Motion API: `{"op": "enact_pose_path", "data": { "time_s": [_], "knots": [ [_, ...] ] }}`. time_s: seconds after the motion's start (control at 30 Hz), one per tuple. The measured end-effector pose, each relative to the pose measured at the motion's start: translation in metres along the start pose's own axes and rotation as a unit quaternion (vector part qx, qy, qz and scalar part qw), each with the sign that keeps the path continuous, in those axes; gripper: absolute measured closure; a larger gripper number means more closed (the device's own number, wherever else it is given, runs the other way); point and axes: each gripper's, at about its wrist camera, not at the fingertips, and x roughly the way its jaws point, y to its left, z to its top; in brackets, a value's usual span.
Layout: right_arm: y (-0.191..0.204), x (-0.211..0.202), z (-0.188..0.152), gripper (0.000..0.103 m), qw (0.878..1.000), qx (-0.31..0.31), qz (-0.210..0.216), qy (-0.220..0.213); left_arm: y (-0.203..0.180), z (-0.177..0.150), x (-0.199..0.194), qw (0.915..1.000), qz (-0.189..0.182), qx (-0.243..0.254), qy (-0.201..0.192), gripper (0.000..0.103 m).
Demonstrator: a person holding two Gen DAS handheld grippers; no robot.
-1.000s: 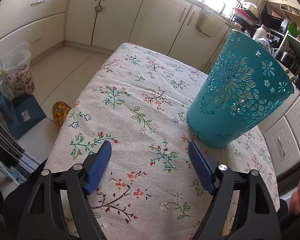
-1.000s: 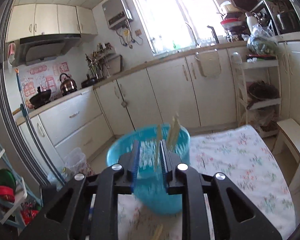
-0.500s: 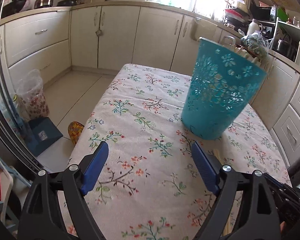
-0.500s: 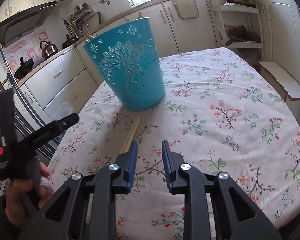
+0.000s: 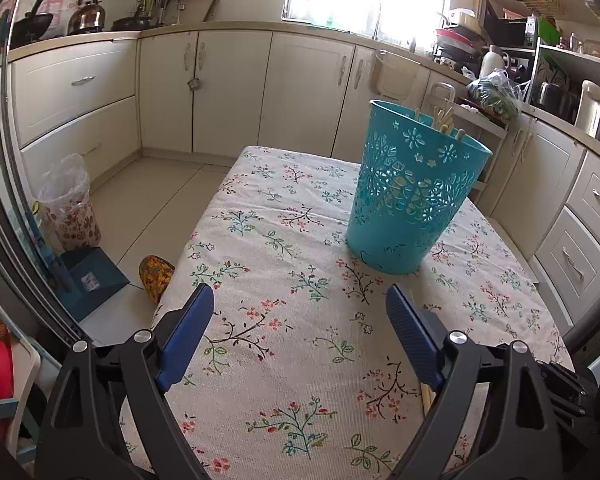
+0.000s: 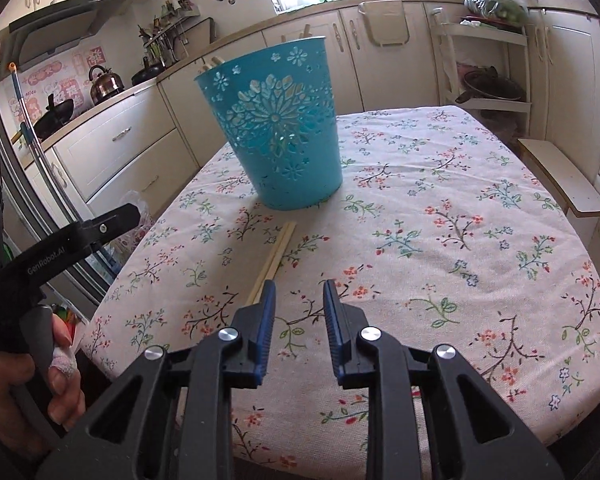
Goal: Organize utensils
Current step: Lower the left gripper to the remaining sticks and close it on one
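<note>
A teal cut-out basket (image 5: 412,200) (image 6: 280,132) stands upright on the floral tablecloth (image 5: 280,360), with several wooden chopsticks (image 5: 444,118) poking above its rim. A loose pair of chopsticks (image 6: 276,252) lies on the cloth in front of the basket. My right gripper (image 6: 299,286) hovers low just behind their near end, jaws narrowly apart and closing slightly, nothing between them. My left gripper (image 5: 300,292) is back from the basket, its jaws opening wide and empty. Its right finger hides part of the loose pair (image 5: 426,396).
A hand (image 6: 20,380) holds the left tool at the left edge. Cream cabinets surround the table. A wooden bench (image 6: 560,176) and a shelf rack (image 6: 488,40) stand to the right. On the floor are a plastic bag (image 5: 68,200), a dustpan (image 5: 88,280) and a slipper (image 5: 156,276).
The right gripper held chopsticks over the basket; now it is empty, low over the table. The left gripper backed away from the basket and its jaws spread wider.
</note>
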Motion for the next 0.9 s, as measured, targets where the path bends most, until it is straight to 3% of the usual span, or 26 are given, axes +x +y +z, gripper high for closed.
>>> {"op": "enact_pose_path", "data": {
  "time_s": [0.57,0.9],
  "knots": [
    [0.018,0.049,0.007,0.084,0.999,-0.006,0.006,0.052,0.001,-0.01,0.028,0.9991,-0.002,-0.006,0.043,0.019],
    [0.019,0.05,0.012,0.092,0.995,-0.072,-0.038,0.065,-0.021,-0.009,0.048,0.9967,-0.024,0.019,0.075,0.019]
  ]
}}
